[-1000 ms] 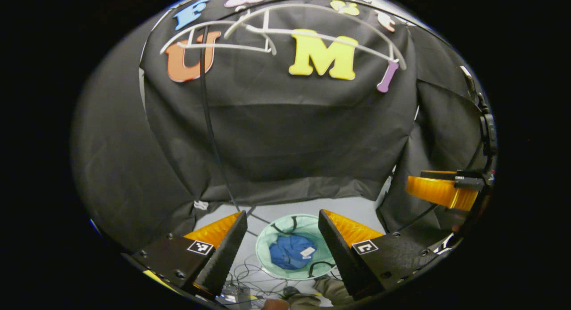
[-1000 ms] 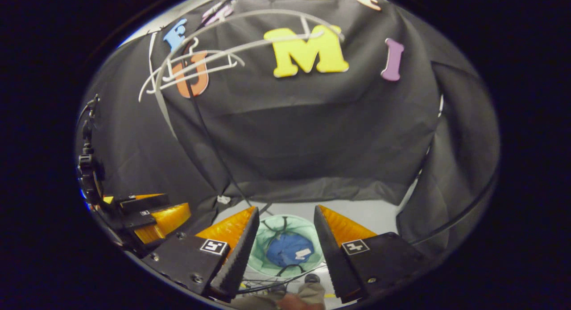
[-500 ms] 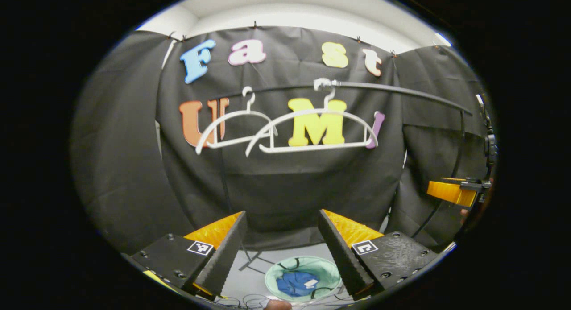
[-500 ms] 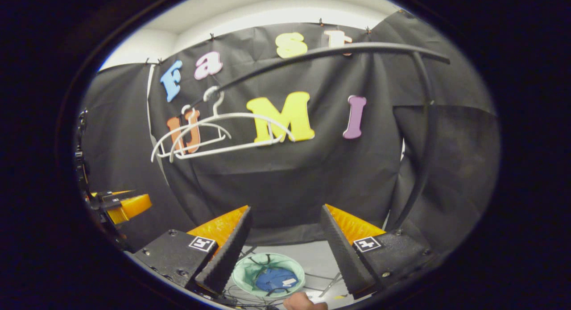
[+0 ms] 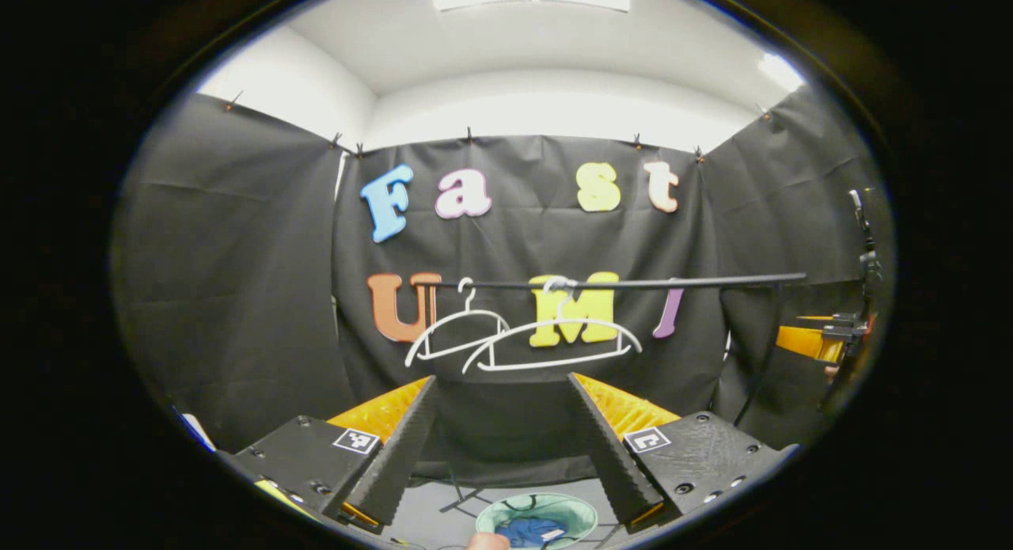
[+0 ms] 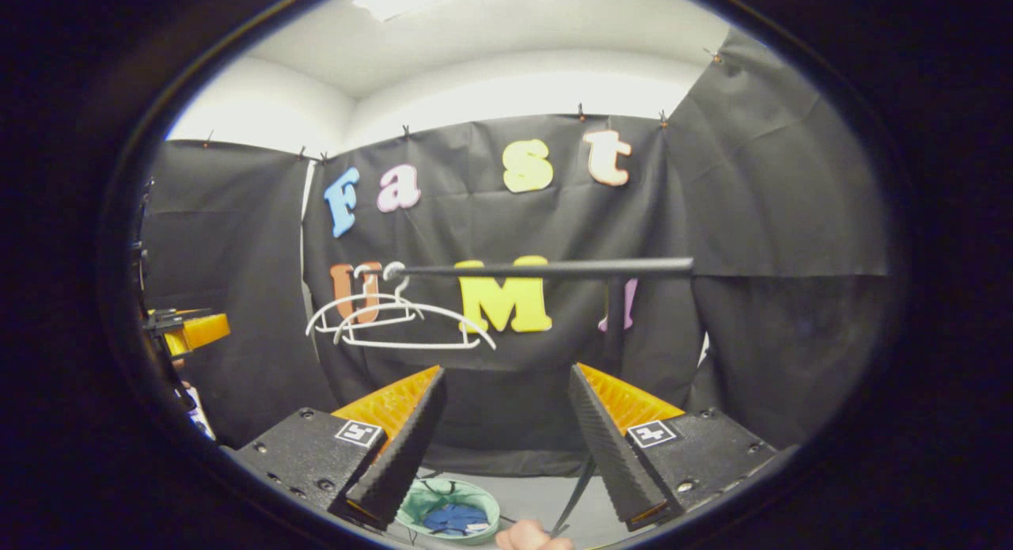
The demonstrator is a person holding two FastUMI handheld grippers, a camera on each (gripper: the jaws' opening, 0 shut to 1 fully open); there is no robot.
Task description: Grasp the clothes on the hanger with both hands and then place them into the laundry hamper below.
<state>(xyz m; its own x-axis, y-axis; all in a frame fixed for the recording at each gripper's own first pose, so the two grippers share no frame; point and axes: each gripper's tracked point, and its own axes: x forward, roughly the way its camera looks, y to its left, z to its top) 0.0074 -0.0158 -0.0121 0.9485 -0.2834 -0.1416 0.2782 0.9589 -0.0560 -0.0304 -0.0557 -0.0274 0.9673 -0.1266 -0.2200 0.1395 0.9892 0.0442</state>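
Two bare white hangers (image 5: 546,340) (image 6: 396,320) hang from a black rail (image 5: 633,282) (image 6: 546,268) in front of the booth wall. On the floor below stands a pale green hamper (image 5: 574,510) (image 6: 411,509) with blue clothes (image 5: 532,529) (image 6: 455,517) lying inside it. My left gripper (image 5: 501,388) is open with nothing between its fingers, well back from the rail; it appears far left in the right gripper view (image 6: 190,330). My right gripper (image 6: 506,376) is also open and holds nothing; it appears far right in the left gripper view (image 5: 815,340).
A black upright (image 6: 615,316) carries the rail's right end. Cables and stand legs (image 5: 463,498) lie on the grey floor by the hamper. Part of a hand (image 6: 530,536) (image 5: 487,541) peeks in at the bottom edge.
Both views have tilted up and pulled back from the hamper: the hamper slid to the bottom edge, while the rail, hangers and ceiling came into sight. Both grippers stayed open.
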